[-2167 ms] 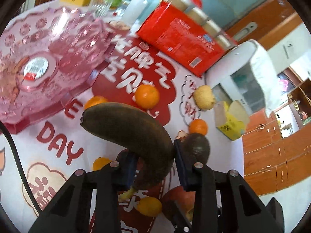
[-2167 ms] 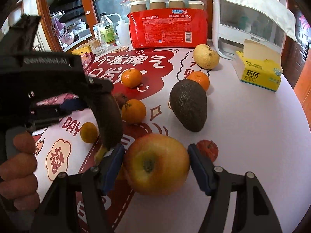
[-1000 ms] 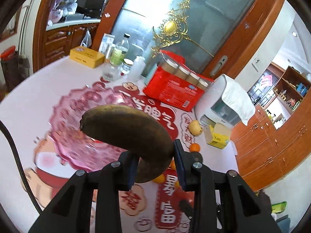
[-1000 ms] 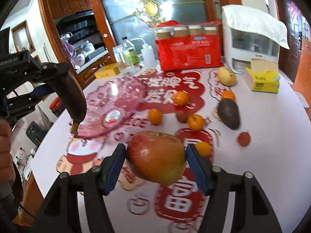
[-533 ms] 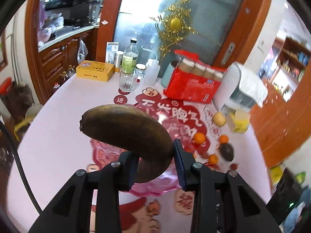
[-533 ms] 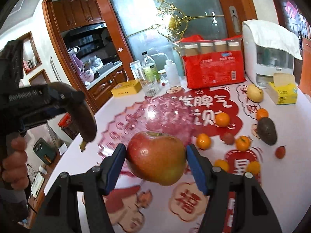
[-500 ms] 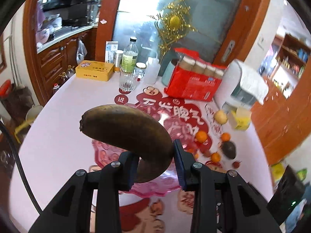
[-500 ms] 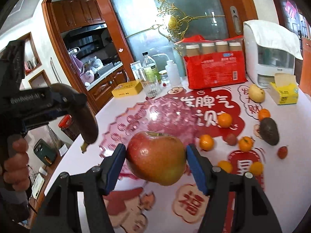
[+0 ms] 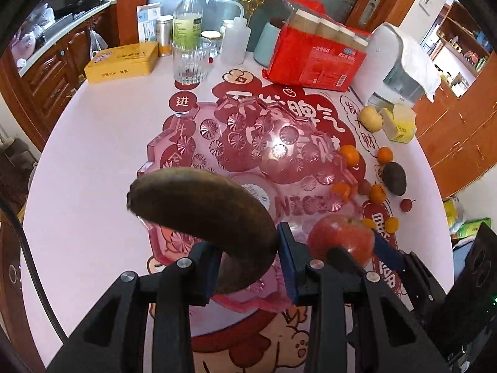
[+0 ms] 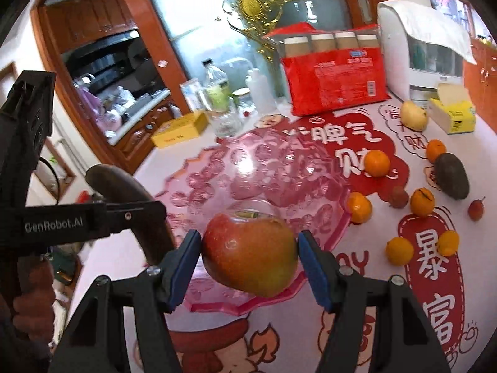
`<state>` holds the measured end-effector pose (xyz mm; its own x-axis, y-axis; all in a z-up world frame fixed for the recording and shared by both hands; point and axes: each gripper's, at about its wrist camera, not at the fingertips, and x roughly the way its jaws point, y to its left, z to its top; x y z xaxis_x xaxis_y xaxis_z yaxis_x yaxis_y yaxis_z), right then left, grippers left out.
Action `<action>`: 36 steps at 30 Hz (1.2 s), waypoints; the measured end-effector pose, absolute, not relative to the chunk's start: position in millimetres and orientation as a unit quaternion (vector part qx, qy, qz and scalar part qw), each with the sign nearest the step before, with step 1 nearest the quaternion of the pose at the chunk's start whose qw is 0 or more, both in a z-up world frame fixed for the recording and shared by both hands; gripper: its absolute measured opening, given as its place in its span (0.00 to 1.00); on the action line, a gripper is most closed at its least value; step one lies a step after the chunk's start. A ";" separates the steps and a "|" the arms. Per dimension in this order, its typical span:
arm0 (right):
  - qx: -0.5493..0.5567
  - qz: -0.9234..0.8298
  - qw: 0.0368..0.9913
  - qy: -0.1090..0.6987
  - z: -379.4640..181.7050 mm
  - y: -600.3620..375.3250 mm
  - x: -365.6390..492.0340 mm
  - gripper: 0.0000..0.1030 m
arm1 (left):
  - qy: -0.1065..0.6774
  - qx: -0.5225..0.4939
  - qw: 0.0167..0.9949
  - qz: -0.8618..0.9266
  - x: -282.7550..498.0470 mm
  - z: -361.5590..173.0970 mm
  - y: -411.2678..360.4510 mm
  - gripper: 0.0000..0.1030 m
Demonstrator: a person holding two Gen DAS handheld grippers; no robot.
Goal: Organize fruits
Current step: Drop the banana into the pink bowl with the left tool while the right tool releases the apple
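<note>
Left wrist: banana (image 9: 205, 208) clamped between left claw (image 9: 248, 267) pads.

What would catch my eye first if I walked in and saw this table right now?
Probably the two fruits held in mid-air over the pink glass tray: a very dark, overripe banana clamped in the left gripper, and beside it a big red apple clamped in the right gripper. Next comes the bright red-and-white printed tablecloth, with small oranges and a dark avocado scattered to the tray's right.
</note>
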<state>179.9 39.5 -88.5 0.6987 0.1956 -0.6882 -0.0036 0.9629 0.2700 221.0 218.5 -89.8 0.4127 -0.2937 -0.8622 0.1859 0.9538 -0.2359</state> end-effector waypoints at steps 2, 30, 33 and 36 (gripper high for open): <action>0.122 0.038 0.912 0.390 -92.2 41.1 183.5 0.63 | 0.524 -0.045 0.838 -0.145 225.7 -92.6 216.9 0.33; 0.168 -0.060 0.904 0.389 -74.9 3.9 94.5 0.66 | 0.543 -0.093 0.816 -0.174 167.8 -85.9 212.5 0.74; 0.175 -0.078 0.899 0.393 -78.3 -12.1 77.3 0.66 | 0.547 -0.082 0.812 -0.188 154.0 -86.6 195.8 0.74; 0.182 -0.089 0.891 0.405 -83.0 -29.9 62.5 0.66 | 0.556 -0.082 0.804 -0.193 140.2 -88.2 179.7 0.75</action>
<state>62.5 -29.9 -83.0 0.6556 -0.0118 -0.7550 0.3073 0.9175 0.2525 140.2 179.7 -88.2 0.3073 -0.4024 -0.8623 0.2201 0.9117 -0.3470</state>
